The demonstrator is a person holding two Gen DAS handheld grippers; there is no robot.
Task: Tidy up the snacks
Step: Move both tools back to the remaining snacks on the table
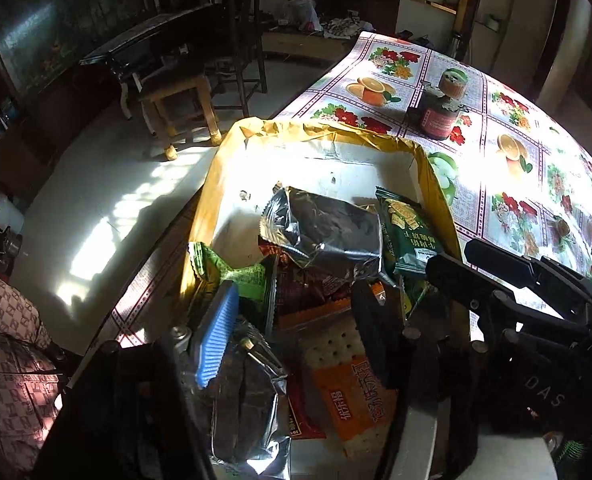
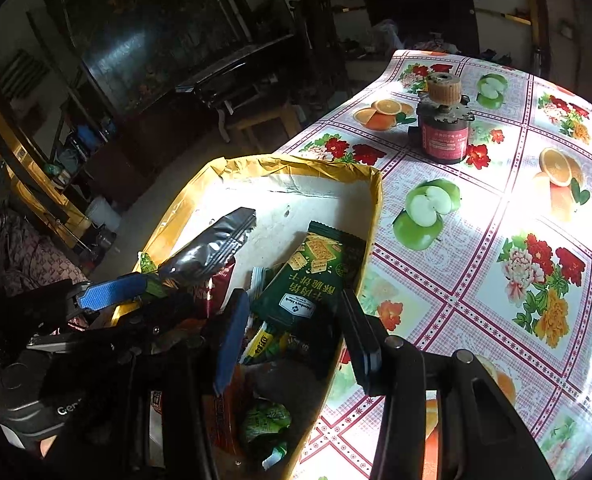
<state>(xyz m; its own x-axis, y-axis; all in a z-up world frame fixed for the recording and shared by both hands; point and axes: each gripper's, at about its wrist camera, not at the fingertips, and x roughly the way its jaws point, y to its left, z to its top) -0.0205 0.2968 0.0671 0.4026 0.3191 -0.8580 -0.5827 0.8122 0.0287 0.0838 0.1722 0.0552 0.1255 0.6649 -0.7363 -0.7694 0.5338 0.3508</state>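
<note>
A yellow-rimmed cardboard box [image 1: 320, 132] [image 2: 296, 164] on the table's near left edge holds several snack packs. In the left wrist view I see a silver foil pack [image 1: 328, 232], a dark green cracker pack [image 1: 408, 232], an orange cracker pack [image 1: 348, 384] and a second foil pack [image 1: 244, 408]. My left gripper [image 1: 292, 332] is open over the box, empty, with blue pads [image 1: 216, 332]. My right gripper [image 2: 292, 332] is open over the box's right part, above the green cracker pack [image 2: 312, 276]. The left gripper also shows in the right wrist view [image 2: 108, 292] beside the silver pack [image 2: 212, 248].
A floral and fruit print oilcloth [image 2: 496, 240] covers the table. A dark red jar with a tan cap [image 2: 444, 124] [image 1: 440, 112] stands beyond the box. A wooden stool [image 1: 180, 100] and dark furniture stand on the floor at left.
</note>
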